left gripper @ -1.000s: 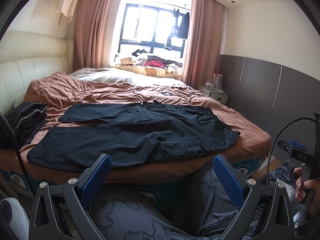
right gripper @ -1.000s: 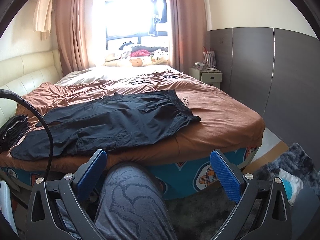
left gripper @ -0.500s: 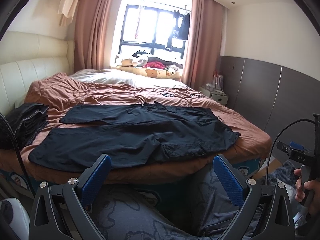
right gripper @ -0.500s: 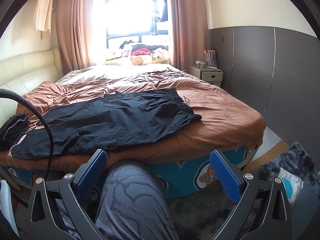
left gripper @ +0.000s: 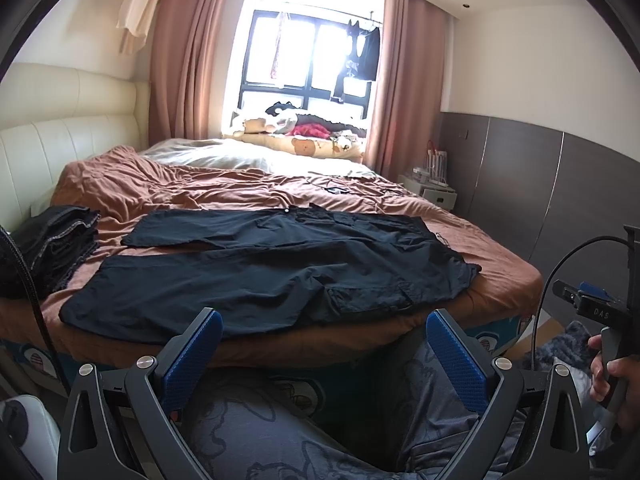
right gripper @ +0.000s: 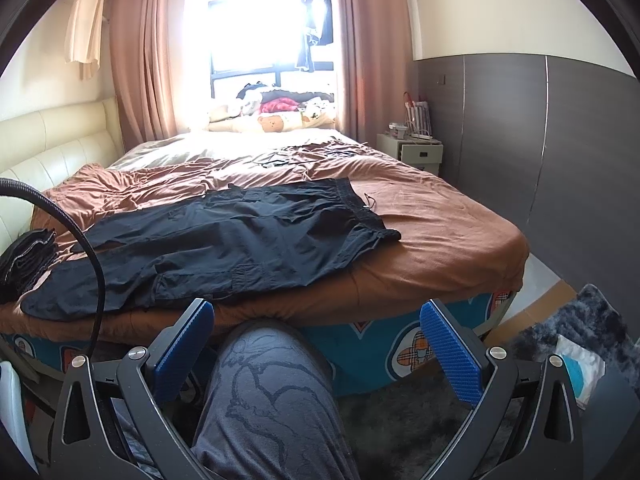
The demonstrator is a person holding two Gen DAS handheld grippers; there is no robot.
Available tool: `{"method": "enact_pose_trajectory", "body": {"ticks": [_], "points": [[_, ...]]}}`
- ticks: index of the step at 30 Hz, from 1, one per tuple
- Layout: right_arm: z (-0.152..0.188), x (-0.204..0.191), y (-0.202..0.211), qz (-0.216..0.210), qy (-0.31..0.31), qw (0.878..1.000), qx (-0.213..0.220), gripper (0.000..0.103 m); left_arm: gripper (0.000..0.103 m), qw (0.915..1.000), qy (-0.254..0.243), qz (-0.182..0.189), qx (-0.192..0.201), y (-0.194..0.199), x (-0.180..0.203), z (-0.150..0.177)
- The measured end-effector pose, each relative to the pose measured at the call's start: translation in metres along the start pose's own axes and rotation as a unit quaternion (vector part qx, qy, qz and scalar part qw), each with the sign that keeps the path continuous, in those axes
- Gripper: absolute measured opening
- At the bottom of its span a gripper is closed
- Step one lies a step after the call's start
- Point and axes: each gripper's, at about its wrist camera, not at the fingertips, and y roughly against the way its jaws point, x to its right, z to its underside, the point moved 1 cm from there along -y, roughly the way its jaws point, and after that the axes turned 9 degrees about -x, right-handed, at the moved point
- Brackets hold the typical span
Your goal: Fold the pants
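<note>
A: We note the left gripper (left gripper: 324, 354) and the right gripper (right gripper: 316, 344), both spread and empty, short of the bed's (right gripper: 460, 248) near edge.

B: Black pants (left gripper: 272, 272) lie flat along that edge; we'd pinch hem and waistband together.

We look from two low cameras at the foot edge of the bed (left gripper: 500, 276), each facing forward over a person's knee (right gripper: 264, 380) toward the window (left gripper: 308, 56). The left wrist view sits further left; the right wrist view further right. Both share the black pants (left gripper: 260, 268) spread near the foot edge, fairly close.
</note>
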Motion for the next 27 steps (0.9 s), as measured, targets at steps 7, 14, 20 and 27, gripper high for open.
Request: {"method": "enact_pose_trajectory", "body": {"ticks": [7, 14, 20, 27], "points": [[0.001, 0.0, -0.001, -0.003, 0.004, 1.0, 0.002, 0.103, 0.103, 1.0, 0.003, -0.001, -0.003, 0.001, -0.004, 0.001], [-0.001, 0.003, -0.006, -0.009, 0.001, 1.0, 0.0, 0.103, 0.103, 0.9999, 0.006, -0.01, -0.003, 0.0, -0.01, 0.002], [-0.006, 0.002, -0.018, -0.011, 0.005, 1.0, -0.007, 0.103, 0.103, 0.9998, 0.012, -0.018, -0.004, -0.007, -0.018, 0.002], [-0.021, 0.009, -0.037, -0.032, -0.003, 0.999, -0.015, 0.103, 0.103, 0.9991, 0.026, -0.029, -0.017, -0.024, -0.032, 0.0]]}}
